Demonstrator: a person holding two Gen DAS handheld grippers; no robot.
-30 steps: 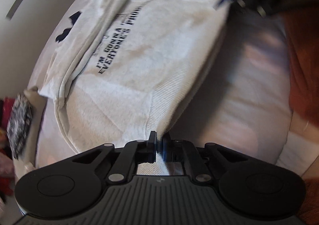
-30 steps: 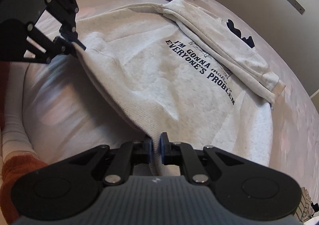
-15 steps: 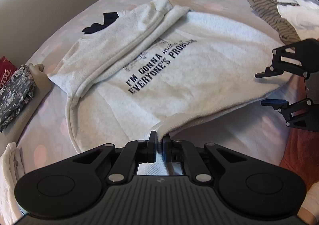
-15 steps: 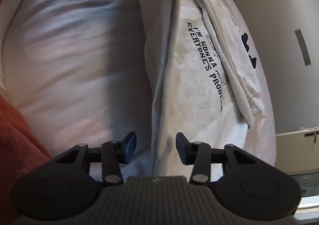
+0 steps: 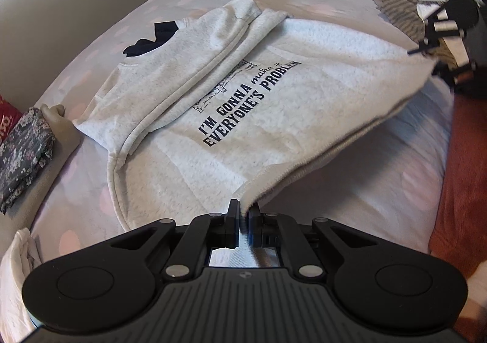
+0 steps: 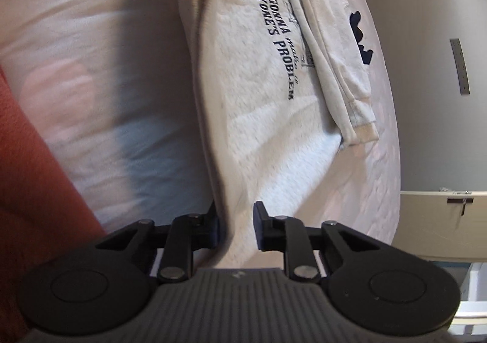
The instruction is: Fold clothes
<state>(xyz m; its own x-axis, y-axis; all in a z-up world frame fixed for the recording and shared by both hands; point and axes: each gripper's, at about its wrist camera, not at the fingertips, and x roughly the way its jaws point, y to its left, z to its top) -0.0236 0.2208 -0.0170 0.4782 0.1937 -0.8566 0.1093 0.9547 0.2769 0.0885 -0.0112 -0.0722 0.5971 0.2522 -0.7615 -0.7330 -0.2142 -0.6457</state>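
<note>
Mid-fold on the grey sweatshirt (image 5: pixel 231 118), spread print-up on the spotted bedsheet (image 5: pixel 350 188) with one sleeve (image 5: pixel 194 69) already laid across its chest. The left gripper (image 5: pixel 242 223) is clamped tight on one hem corner, cloth pinched between its pads and lifted off the bed near its front edge. The right gripper (image 6: pixel 236 223) straddles the other hem corner; its jaws are closing with the fabric between them, but a gap shows beside the right-hand pad, so I'd judge that grip not yet made.

Next, I reckon, the right needs a firm bite, then both corners travel together toward the collar to halve the body.

Compared with half a second ago, the right jaws stand narrower around the hem, and against a second ago that gripper has let go and is re-taking. The left has risen, so the whole garment shows.

Folded floral fabric (image 5: pixel 24 154) sits at the bed's left edge, well apart.
</note>
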